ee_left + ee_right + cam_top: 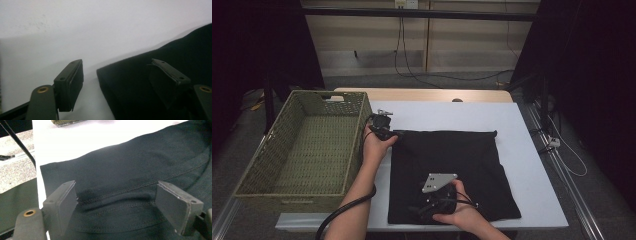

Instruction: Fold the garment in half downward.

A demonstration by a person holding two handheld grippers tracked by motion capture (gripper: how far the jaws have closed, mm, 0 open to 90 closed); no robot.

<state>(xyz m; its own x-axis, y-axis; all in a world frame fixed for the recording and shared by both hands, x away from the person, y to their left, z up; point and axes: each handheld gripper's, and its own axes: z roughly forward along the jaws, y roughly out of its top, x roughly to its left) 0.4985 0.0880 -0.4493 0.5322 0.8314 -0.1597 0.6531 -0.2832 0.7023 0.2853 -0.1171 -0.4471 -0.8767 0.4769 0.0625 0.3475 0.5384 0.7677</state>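
A black folded cloth lies flat on the white table. My left gripper is at the cloth's far left corner, low over the table. In the left gripper view its jaws stand apart, with the cloth corner between them and one pad over the fabric; neither pad presses on it. My right gripper rests on the cloth near its front edge. Its jaws stand wide on either side of a stitched hem of the cloth, without squeezing it.
A green woven basket stands left of the cloth, its wall close to my left hand. A black cable trails from the left gripper over the table's front edge. A wooden table edge lies behind the white surface.
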